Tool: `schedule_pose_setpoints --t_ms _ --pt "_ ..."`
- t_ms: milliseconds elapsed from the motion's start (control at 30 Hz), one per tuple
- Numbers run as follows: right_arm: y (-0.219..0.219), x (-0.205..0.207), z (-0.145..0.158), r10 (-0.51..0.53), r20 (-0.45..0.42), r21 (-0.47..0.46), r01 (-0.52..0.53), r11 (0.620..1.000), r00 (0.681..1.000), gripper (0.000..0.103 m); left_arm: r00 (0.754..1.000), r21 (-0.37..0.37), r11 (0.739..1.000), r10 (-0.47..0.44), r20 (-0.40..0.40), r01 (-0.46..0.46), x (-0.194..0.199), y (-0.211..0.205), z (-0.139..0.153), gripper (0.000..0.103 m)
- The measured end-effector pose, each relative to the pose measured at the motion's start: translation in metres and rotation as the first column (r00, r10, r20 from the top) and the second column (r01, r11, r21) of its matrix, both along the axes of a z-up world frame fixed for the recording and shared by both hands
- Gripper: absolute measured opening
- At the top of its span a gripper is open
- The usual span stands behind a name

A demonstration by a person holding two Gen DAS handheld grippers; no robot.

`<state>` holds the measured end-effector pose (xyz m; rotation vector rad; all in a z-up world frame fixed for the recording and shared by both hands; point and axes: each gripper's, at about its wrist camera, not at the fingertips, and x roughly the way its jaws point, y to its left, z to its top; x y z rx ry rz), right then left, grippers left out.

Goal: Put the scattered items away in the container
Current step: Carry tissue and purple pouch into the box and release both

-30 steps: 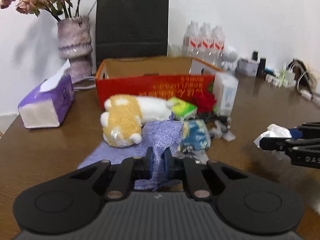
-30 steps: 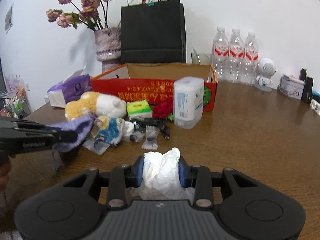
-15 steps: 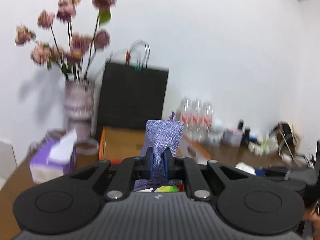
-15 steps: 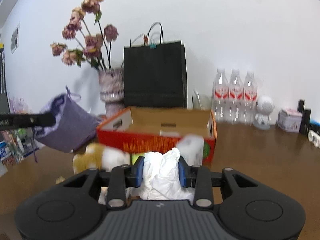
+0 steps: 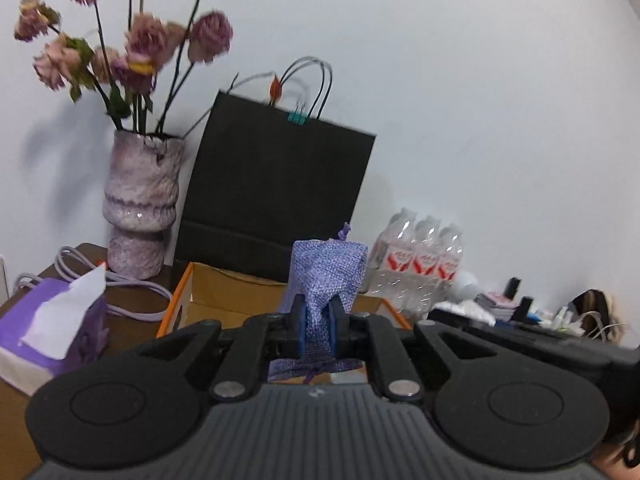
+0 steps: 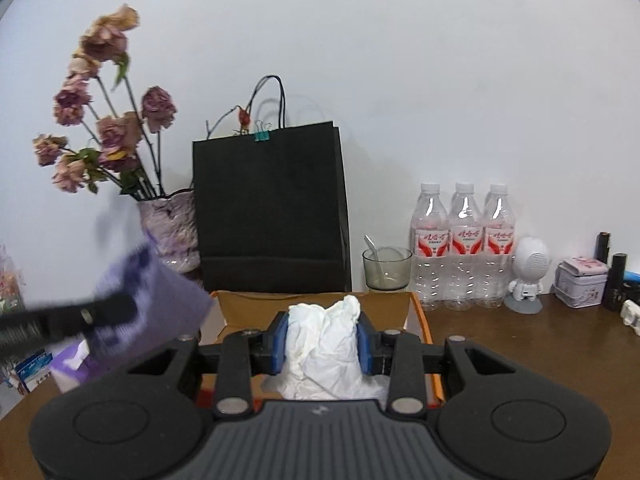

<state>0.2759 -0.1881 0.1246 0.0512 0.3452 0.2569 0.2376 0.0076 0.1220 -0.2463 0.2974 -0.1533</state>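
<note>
Both loads have left the table since a second ago and now ride toward the box (carry nearly done). Left gripper stays clamped on the purple pouch, which stands at 12 o'clock; right gripper pinches the white tissue wad. Cardboard box lies just beyond, open.

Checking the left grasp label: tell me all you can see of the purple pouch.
The purple pouch is a small bag of coarse woven lilac cloth, soft and creased, with a thin purple drawstring showing at its top and below the grip. The left gripper is shut on its middle, blue pads pinching it narrow, so it stands up between the fingers, clear of the table. It hangs in front of the open cardboard box. In the right wrist view it looks tilted and blurred.
</note>
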Motion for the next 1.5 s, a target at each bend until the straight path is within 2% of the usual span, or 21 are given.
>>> schedule_pose_setpoints --t_ms 167,300,433,600,667,700,733,767,800,867,1033,1167,1500 --pt "0.006 0.045 -0.009 -0.022 -0.037 0.002 0.022 1.0 0.999 0.033 0.997 0.002 0.999 0.042 -0.061 -0.042 0.056 0.003 -0.017 0.011" --pt "0.013 0.081 -0.034 -0.002 -0.136 -0.014 0.0 1.0 0.991 0.033 0.987 0.01 0.998 0.063 -0.146 -0.062 0.091 0.002 -0.038 0.011" --pt "0.012 0.098 -0.056 -0.001 -0.2 -0.016 -0.002 1.0 0.98 0.033 0.98 0.038 0.997 0.074 -0.187 -0.068 0.101 0.001 -0.051 0.011" --pt "0.012 0.101 -0.063 -0.011 -0.212 -0.037 0.003 0.999 0.977 0.033 0.976 0.059 0.996 0.077 -0.205 -0.067 0.105 -0.002 -0.057 0.013" --pt "0.012 0.1 -0.063 -0.007 -0.211 -0.033 0.0 0.999 0.977 0.039 0.976 0.075 0.995 0.08 -0.201 -0.066 0.104 -0.004 -0.056 0.029" --pt "0.012 0.099 -0.062 -0.009 -0.208 -0.032 0.002 0.999 0.978 0.043 0.976 0.091 0.993 0.09 -0.198 -0.073 0.103 -0.006 -0.056 0.062" --pt "0.012 0.099 -0.06 -0.01 -0.206 -0.026 0.005 1.0 0.978 0.058 0.973 0.123 0.987 0.127 -0.194 -0.104 0.102 -0.008 -0.055 0.079" --pt "0.01 0.098 -0.059 -0.017 -0.206 -0.019 0.013 1.0 0.978 0.074 0.966 0.164 0.975 0.179 -0.184 -0.15 0.101 -0.011 -0.053 0.086" --pt "0.008 0.098 -0.057 -0.032 -0.204 -0.02 0.028 0.999 0.978 0.079 0.962 0.202 0.963 0.214 -0.168 -0.179 0.1 -0.013 -0.051 0.094" --pt "0.004 0.099 -0.055 -0.056 -0.21 -0.03 0.051 0.998 0.976 0.101 0.962 0.228 0.953 0.235 -0.138 -0.2 0.097 -0.012 -0.047 0.103" --pt "-0.013 0.106 -0.054 -0.002 -0.271 0.089 0.027 0.996 0.962 0.103 0.963 0.203 0.96 0.224 -0.151 -0.191 0.095 -0.01 -0.045 0.103" --pt "-0.01 0.103 -0.052 -0.008 -0.26 0.068 0.027 0.997 0.965 0.103 0.961 0.222 0.954 0.234 -0.144 -0.199 0.093 -0.013 -0.045 0.103" --pt "-0.01 0.103 -0.052 -0.013 -0.262 0.073 0.033 0.997 0.965 0.103 0.961 0.208 0.956 0.237 -0.139 -0.206 0.092 -0.01 -0.042 0.103"
